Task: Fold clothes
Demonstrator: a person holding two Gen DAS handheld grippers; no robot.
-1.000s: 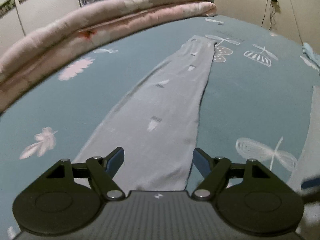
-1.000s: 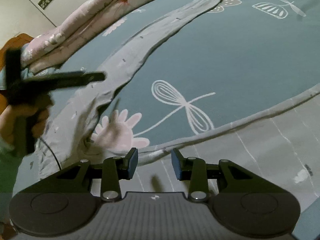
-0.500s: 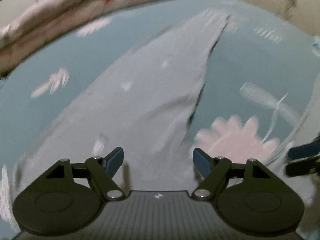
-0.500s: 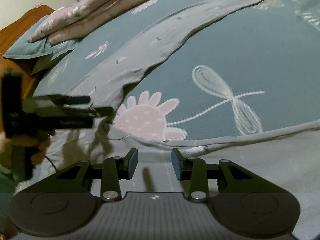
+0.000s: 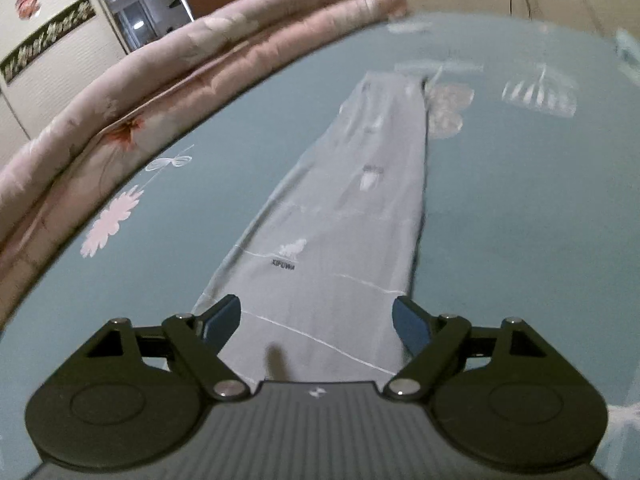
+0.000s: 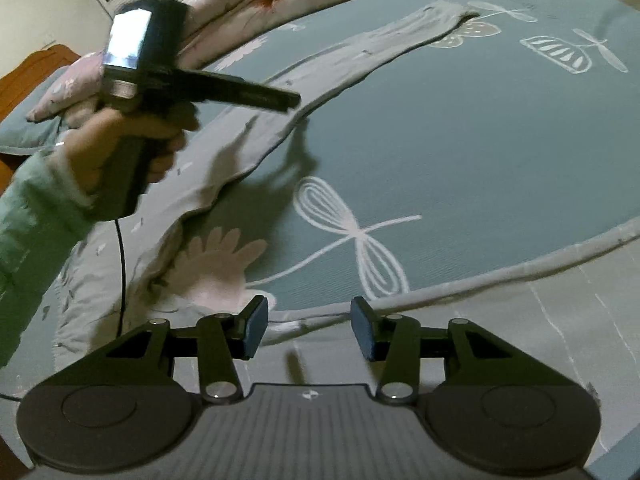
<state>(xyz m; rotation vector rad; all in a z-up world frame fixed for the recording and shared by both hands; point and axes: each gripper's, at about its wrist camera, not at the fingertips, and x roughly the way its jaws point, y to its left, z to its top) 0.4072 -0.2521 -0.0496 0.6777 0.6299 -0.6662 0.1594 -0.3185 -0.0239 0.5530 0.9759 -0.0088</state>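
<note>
Grey printed trousers lie spread on the teal bedsheet. One leg (image 5: 352, 216) runs straight away from me in the left wrist view; it also shows in the right wrist view (image 6: 360, 56), with the other leg (image 6: 540, 312) along the near edge. My left gripper (image 5: 316, 320) is open and empty, raised above that leg; it also shows in the right wrist view (image 6: 280, 100). My right gripper (image 6: 306, 322) is open and empty, low over the crotch area where the grey fabric meets the sheet.
A rolled pink floral quilt (image 5: 168, 80) lies along the far side of the bed. A pillow (image 6: 28, 128) and a brown wooden headboard (image 6: 24, 72) are at the left. The teal sheet (image 6: 460, 152) lies bare between the two legs.
My left gripper dipped close to the upper trousers, then rose and swung back over the far leg. My right gripper opened a little wider and stayed near the crotch.
</note>
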